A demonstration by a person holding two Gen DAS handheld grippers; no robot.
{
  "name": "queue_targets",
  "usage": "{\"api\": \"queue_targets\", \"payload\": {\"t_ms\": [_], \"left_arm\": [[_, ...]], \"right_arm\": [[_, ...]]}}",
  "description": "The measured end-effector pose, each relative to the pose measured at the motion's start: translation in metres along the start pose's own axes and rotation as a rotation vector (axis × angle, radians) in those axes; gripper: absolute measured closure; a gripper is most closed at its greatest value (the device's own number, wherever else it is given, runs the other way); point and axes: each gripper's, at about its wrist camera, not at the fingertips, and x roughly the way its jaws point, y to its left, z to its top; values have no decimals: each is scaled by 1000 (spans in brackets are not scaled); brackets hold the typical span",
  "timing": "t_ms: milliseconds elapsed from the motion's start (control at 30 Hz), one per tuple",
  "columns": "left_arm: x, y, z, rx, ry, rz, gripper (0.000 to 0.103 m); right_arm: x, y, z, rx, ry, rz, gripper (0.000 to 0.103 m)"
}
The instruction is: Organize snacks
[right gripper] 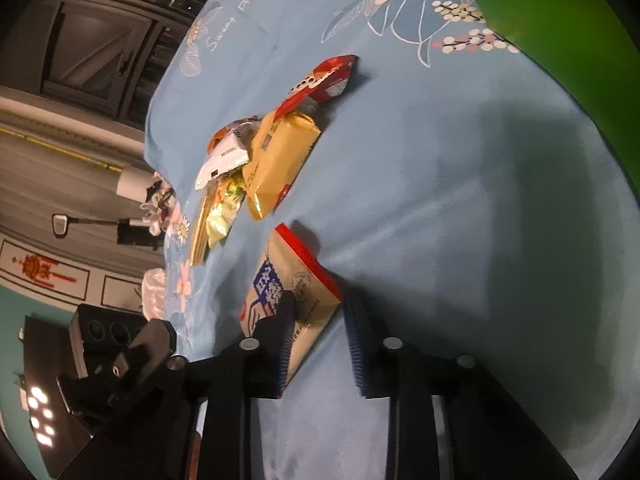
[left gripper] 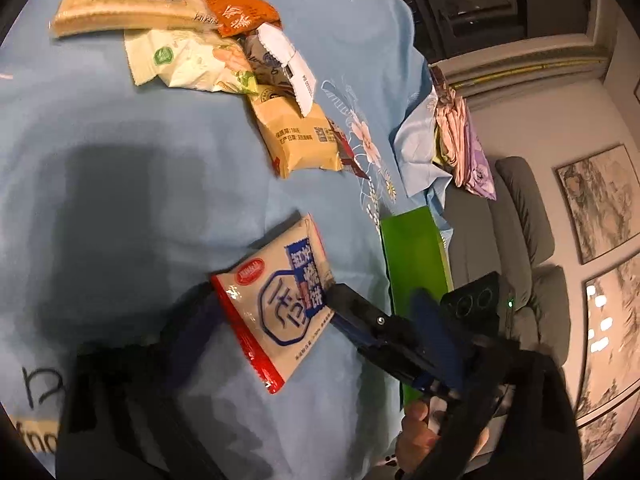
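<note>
Blue floral sheet (right gripper: 460, 168), dim room; right tool (right gripper: 318, 304) spread around cream biscuit packet (right gripper: 296, 300) near snack heap (right gripper: 260, 152), left tool's state not discernible; slick wrapper likely slipping sideways on closing.

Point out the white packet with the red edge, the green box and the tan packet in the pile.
white packet with red edge (left gripper: 276, 304): left wrist view, on its printed front.
green box (left gripper: 416, 264): left wrist view, on its flat green face.
tan packet (right gripper: 276, 156): right wrist view, on its upper face.
</note>
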Motion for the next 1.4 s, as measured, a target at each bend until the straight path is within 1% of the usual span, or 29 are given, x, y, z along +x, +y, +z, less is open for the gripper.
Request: {"api": "queue_targets", "payload": {"t_ms": [33,67,100,133,167,200,367,467,567,633,767,833,933,1000,1067,1133,1200,1333,1400], "left_arm": [[4,7,1,-17,4,-6,56],[9,14,2,-34,10,-1,71],[12,24,3,-63,14,-9,85],[13,36,4,-112,11,-81,88],[10,40,6,-148,14,-114,88],[10,40,7,-161,23,-111,88],[7,27,2,-96,-1,-49,88],[5,24,1,-115,-3,-56,89],[0,15,-3,-95,0,-38,89],[-3,7,-5,-89,-3,-44,89],[-15,-26,-7,-52,-27,-88,89],[-19,-50,-9,-5,-34,-93,89],[-17,-99,-16,95,-29,-108,89],[-1,-135,-22,158,3,-142,89],[24,-164,-30,192,51,-170,89],[54,-189,-40,229,94,-172,89],[89,-208,-53,252,144,-156,89],[147,-229,-74,280,202,-100,89],[157,-232,-83,317,221,-74,88]], "right_arm": [[0,-1,0,3,-5,-2,80],[0,-2,0,7,-13,0,80],[0,-3,0,12,-20,7,80],[0,-4,0,15,-23,11,82],[1,-5,0,13,-18,3,84],[1,-5,1,8,-20,8,84],[0,-7,1,7,-28,7,87],[-1,-4,0,-8,-47,1,87],[-5,3,-3,-45,-63,-19,87],[-8,8,-5,-64,-76,-28,87],[-29,19,-8,-89,-113,21,87],[-47,27,-9,-113,-149,35,87],[-86,39,-14,-164,-236,18,87],[-122,41,-16,-168,-318,-6,87],[-160,37,-20,-171,-405,-62,87],[-187,28,-22,-163,-461,-115,87],[-213,4,-22,-104,-510,-147,87],[-241,-54,-17,67,-548,-178,87],[-246,-71,-15,116,-557,-192,87]]}}
